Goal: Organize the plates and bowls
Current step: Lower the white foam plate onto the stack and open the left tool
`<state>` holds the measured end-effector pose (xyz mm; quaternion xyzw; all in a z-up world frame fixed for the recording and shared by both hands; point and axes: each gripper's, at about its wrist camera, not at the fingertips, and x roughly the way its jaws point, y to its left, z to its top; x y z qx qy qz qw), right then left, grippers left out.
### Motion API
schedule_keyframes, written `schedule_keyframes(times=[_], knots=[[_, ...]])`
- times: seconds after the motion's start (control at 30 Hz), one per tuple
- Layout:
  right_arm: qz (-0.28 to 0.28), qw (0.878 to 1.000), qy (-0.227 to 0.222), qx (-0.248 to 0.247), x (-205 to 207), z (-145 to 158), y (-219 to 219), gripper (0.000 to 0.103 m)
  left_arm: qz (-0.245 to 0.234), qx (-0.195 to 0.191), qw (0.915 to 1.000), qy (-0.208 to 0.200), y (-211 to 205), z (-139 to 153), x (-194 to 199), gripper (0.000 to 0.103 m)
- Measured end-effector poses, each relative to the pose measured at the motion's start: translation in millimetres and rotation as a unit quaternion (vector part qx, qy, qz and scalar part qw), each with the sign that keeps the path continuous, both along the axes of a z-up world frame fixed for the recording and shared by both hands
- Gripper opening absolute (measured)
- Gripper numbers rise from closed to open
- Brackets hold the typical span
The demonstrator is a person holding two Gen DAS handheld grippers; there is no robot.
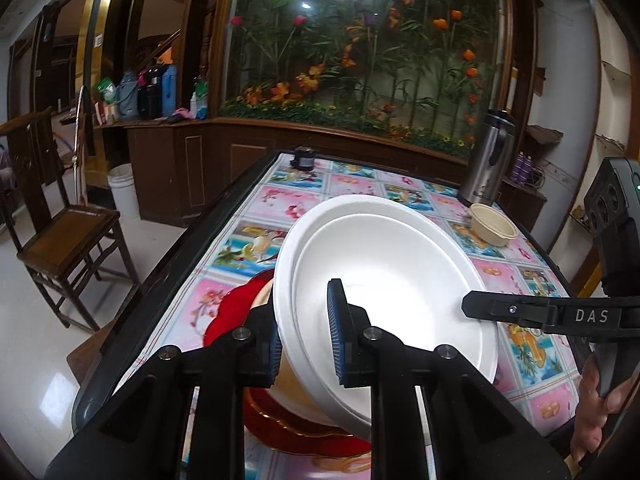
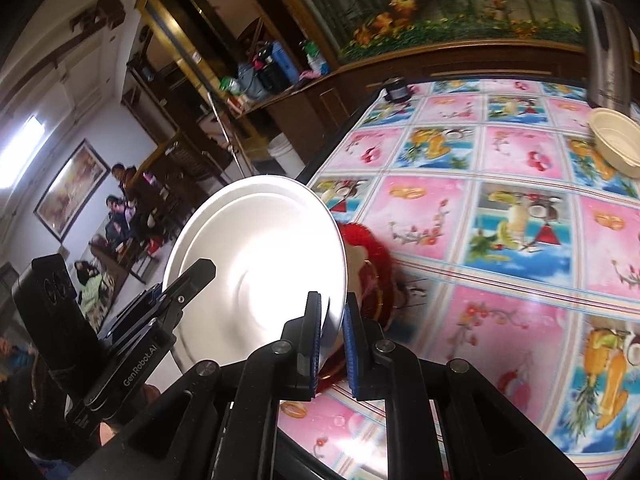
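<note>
Both grippers grasp one white plate (image 1: 384,280), held tilted above the near left part of the table (image 1: 532,276). The left gripper (image 1: 306,340) clamps its near rim; the right gripper (image 2: 332,344) pinches the opposite edge. A red plate (image 1: 236,308) lies beneath, a beige bowl (image 1: 493,225) far right.
</note>
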<state>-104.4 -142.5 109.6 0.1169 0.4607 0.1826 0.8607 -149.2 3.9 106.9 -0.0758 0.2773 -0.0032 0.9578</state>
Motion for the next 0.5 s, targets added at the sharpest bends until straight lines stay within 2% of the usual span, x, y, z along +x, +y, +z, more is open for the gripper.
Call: schedule_keyframes(times=[0.5], knots=[[0.006,1.0,0.029,-0.006,9,-18,18,0.012,0.013,-0.022,0.9991,0.033,15,-27,9,0.016]])
